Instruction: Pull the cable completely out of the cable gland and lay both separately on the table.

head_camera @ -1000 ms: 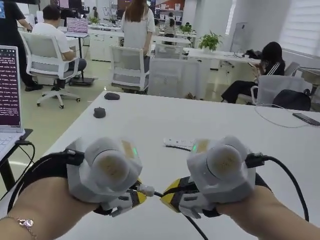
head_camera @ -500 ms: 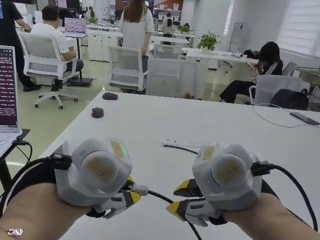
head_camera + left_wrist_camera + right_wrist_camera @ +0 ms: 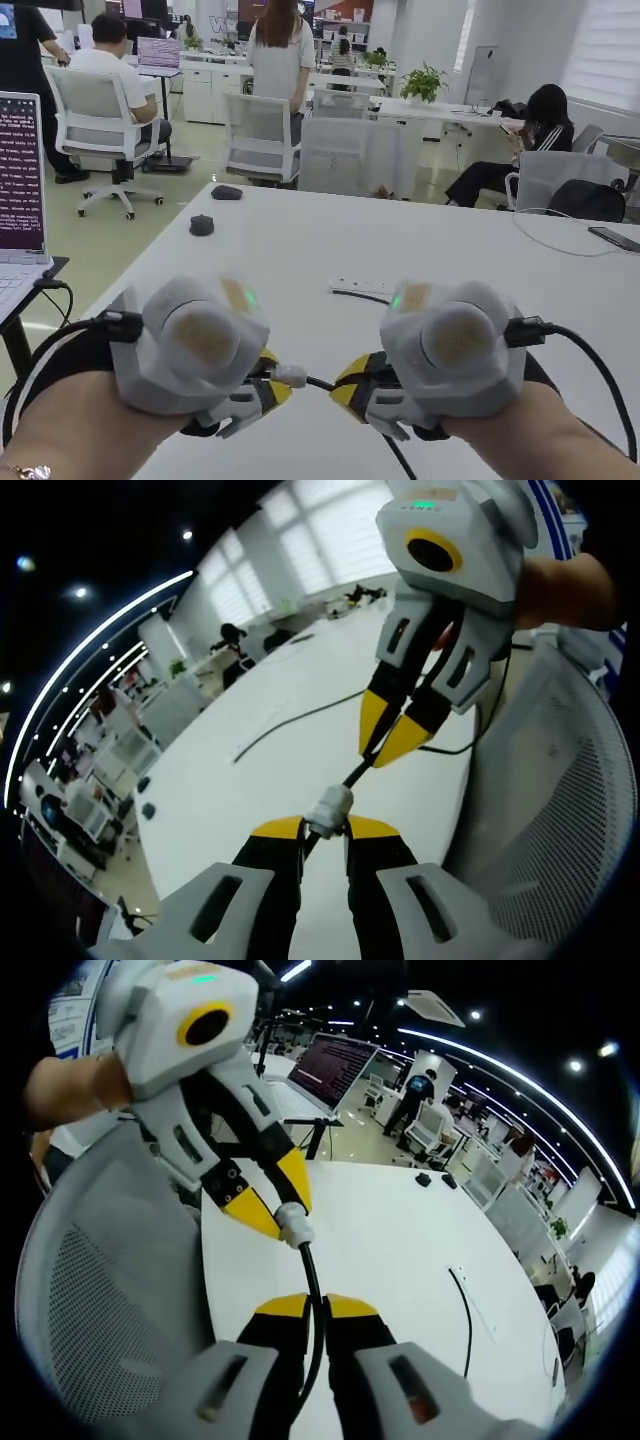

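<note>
From the bottom corners of the head view the left forearm (image 3: 80, 430) and the right forearm (image 3: 535, 440) reach in, each hand wrapped round a gripper. The left gripper (image 3: 262, 392) and the right gripper (image 3: 350, 385) sit low in the frame, yellow tips facing each other, near but apart. The left one's jaws pinch the white gland (image 3: 329, 808). The right one's jaws are closed on the black cable (image 3: 314, 1280).

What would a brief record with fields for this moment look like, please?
left gripper: shut on the cable gland
right gripper: shut on the cable
cable and gland: joined, a short stretch of cable between the grippers
height: both held over the table, not lying on it
task status: cable not yet pulled out
</note>
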A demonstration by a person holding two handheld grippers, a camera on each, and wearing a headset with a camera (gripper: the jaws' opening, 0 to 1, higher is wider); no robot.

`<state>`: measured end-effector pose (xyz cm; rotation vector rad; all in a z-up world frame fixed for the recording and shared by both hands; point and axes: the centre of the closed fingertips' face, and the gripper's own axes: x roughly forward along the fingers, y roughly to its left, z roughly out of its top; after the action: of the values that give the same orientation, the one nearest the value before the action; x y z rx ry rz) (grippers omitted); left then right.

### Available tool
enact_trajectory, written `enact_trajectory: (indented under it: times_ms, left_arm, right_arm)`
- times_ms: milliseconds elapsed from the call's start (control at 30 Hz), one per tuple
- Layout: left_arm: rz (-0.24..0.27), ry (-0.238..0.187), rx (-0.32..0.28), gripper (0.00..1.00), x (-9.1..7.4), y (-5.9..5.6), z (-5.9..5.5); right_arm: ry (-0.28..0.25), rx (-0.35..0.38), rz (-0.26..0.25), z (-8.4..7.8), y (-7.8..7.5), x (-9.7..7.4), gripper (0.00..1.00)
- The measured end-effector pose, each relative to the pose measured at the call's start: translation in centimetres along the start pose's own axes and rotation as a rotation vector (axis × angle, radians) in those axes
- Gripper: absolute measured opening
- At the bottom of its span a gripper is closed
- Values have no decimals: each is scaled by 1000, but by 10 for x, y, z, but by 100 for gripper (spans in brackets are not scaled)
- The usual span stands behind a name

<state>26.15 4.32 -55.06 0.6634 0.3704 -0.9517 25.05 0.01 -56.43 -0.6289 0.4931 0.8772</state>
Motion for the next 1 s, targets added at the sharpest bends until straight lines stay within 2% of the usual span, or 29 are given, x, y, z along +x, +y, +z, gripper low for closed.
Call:
enact_trajectory:
  times_ms: [67, 233, 267, 333, 367, 467, 533, 600, 700, 767, 900, 1000]
  left_arm:
    - [10, -6, -11, 16, -2, 5, 1]
    - [24, -7, 0, 16, -3, 6, 3]
    - [35, -13, 15, 16, -4, 7, 4]
    - [28, -11, -1, 16, -4, 6, 3]
    - [29, -13, -1, 16, -4, 6, 4]
    - [29, -17, 1, 16, -4, 6, 5]
    - [29, -22, -3, 16, -4, 6, 6]
    - [34, -27, -3, 16, -5, 7, 7]
    - [37, -34, -15, 16, -7, 8, 8]
    - [46, -34, -17, 16, -8, 11, 7]
    - [56, -33, -29, 16, -11, 16, 5]
    - [56, -36, -30, 16, -12, 15, 6]
  right_arm:
    - [31, 34, -39, -11, -8, -2, 3]
    - [61, 29, -41, -17, -7, -2, 6]
    - [59, 28, -49, -14, -8, -1, 10]
    - [21, 33, -44, -2, -5, 1, 21]
    - [10, 26, -40, 4, -4, 2, 22]
    - [-26, -35, -29, 21, 2, 6, 15]
    - [-20, -61, -31, 24, 2, 8, 4]
    - [-10, -67, -41, 21, -1, 7, 4]
    - [-30, -46, -50, 20, -5, 4, 4]
    - [-22, -58, -58, 15, -8, 2, 4]
    - [16, -30, -76, -1, -16, -1, 4]
    - [24, -16, -77, -4, -16, -1, 6]
